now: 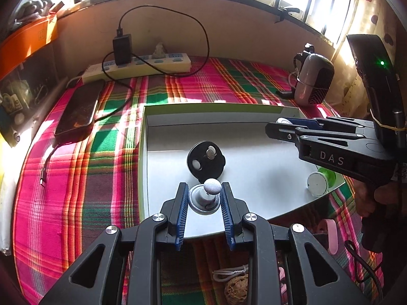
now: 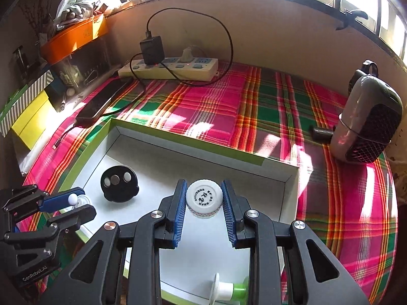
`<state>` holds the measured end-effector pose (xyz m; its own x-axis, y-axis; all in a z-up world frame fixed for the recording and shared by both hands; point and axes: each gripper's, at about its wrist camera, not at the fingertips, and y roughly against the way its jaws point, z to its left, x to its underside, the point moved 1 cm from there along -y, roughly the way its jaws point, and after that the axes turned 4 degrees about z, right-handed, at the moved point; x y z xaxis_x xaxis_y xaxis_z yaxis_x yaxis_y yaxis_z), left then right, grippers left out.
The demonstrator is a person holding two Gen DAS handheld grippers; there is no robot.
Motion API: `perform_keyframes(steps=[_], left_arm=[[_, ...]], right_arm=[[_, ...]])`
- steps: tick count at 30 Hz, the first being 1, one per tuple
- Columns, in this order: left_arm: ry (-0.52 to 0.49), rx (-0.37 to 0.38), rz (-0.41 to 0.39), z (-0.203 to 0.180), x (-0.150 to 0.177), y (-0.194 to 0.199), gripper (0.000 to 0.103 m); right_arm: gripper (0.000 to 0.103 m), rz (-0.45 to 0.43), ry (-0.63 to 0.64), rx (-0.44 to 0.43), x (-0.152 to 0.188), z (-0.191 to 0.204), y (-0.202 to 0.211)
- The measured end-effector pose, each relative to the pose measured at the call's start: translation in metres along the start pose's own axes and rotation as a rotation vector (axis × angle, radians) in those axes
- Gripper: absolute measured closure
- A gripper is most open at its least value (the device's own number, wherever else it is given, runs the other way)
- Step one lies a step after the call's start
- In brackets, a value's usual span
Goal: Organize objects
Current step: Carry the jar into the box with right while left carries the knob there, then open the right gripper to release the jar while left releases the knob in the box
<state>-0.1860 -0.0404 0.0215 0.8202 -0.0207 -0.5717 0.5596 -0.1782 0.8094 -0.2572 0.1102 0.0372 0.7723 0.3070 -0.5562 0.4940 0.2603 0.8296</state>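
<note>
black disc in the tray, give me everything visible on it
The black disc looks like matte plastic, round with small notches or tabs around its edge. Three small round insets sit in its top face: one metallic, two whitish. It lies flat on the white floor of the green-rimmed tray, toward the tray's left side, resting free. Neither gripper touches it; the left gripper, holding a small white-tipped metal piece, sits just in front of it.

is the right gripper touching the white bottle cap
Touching. The right wrist view shows the right gripper with both blue pads pressed against the sides of the white bottle cap, no gap visible.
</note>
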Motion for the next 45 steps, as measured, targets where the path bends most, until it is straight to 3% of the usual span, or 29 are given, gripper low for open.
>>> perform_keyframes(steps=[17, 42, 45], left_arm=[[-0.008, -0.026, 0.032, -0.002, -0.004, -0.018, 0.08], [-0.03, -0.048, 0.05, -0.006, -0.007, -0.022, 0.079], [-0.03, -0.049, 0.051, -0.006, -0.007, -0.022, 0.079]], right_arm=[[0.074, 0.061, 0.035, -0.001, -0.016, 0.01, -0.039], [0.074, 0.076, 0.045, 0.04, -0.015, 0.013, -0.043], [0.068, 0.076, 0.045, 0.041, -0.015, 0.013, -0.043]])
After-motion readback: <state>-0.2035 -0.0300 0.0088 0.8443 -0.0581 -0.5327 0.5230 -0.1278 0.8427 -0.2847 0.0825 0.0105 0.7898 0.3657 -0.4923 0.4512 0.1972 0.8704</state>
